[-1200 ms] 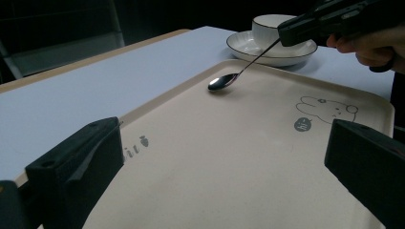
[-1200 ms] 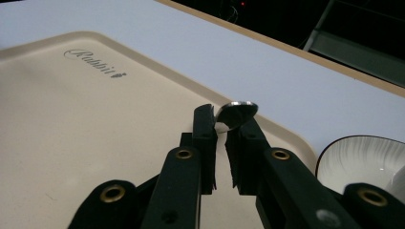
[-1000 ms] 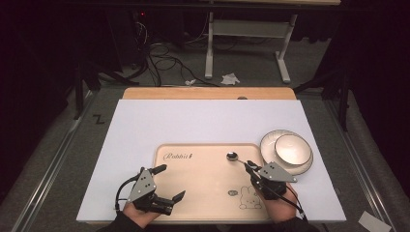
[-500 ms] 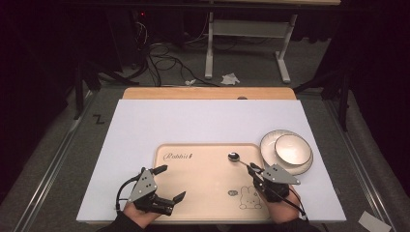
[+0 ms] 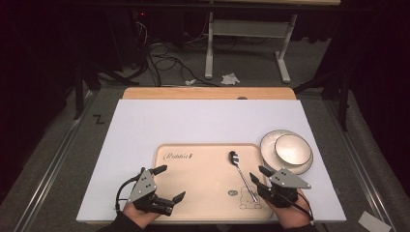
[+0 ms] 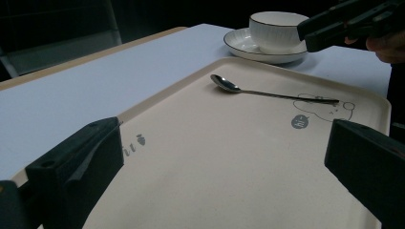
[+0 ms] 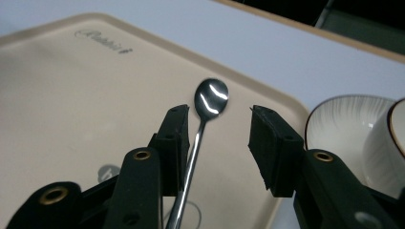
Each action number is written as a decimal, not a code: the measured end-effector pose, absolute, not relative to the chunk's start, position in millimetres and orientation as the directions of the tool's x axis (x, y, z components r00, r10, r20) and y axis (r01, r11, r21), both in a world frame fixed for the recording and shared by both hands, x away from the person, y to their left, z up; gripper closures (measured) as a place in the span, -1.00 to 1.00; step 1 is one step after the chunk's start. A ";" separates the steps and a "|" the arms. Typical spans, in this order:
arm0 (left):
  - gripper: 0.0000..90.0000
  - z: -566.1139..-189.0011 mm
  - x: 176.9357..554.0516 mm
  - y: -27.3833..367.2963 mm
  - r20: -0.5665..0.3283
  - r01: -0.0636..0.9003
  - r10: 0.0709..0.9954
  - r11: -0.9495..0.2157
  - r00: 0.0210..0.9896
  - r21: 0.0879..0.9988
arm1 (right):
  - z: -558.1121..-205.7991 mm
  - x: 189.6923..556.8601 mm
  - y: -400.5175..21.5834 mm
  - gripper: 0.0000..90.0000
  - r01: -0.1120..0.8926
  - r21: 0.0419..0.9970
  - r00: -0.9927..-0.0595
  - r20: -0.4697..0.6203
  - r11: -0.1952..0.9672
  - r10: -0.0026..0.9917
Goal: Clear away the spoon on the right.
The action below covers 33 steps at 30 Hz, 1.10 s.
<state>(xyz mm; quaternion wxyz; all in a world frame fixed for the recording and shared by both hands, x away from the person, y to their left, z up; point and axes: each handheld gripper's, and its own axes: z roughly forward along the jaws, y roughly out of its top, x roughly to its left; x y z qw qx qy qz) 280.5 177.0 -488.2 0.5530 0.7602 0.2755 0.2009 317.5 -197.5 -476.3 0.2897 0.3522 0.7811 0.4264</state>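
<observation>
Right gripper (image 5: 257, 178) jaws just been opening, spoon (image 5: 241, 174) lying free between them on tray (image 5: 193, 193); left gripper (image 5: 167, 182) open, idle; cup (image 5: 292, 149) at 2 o'clock.

Glossy metal spoon (image 5: 240, 172), matt beige tray (image 5: 193, 193)

Shiny metal spoon (image 5: 241, 173), lying flat on beige tray (image 5: 193, 193), bowl up
</observation>
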 end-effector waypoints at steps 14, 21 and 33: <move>-1.00 -488.1 280.0 177.6 -0.001 0.195 0.643 -0.231 0.766 0.953 | -469.0 303.5 -214.5 1.00 0.330 0.862 -0.605 -0.120 0.385 0.787; -1.00 -488.2 279.7 176.6 0.001 0.195 0.642 -0.234 0.767 0.952 | -484.4 302.5 -221.8 1.00 0.462 0.784 -0.627 -0.042 0.415 0.778; -1.00 -488.4 279.9 176.4 0.002 0.196 0.637 -0.241 0.771 0.951 | -499.6 304.0 -213.4 1.00 0.531 0.671 -0.666 -0.048 0.518 0.745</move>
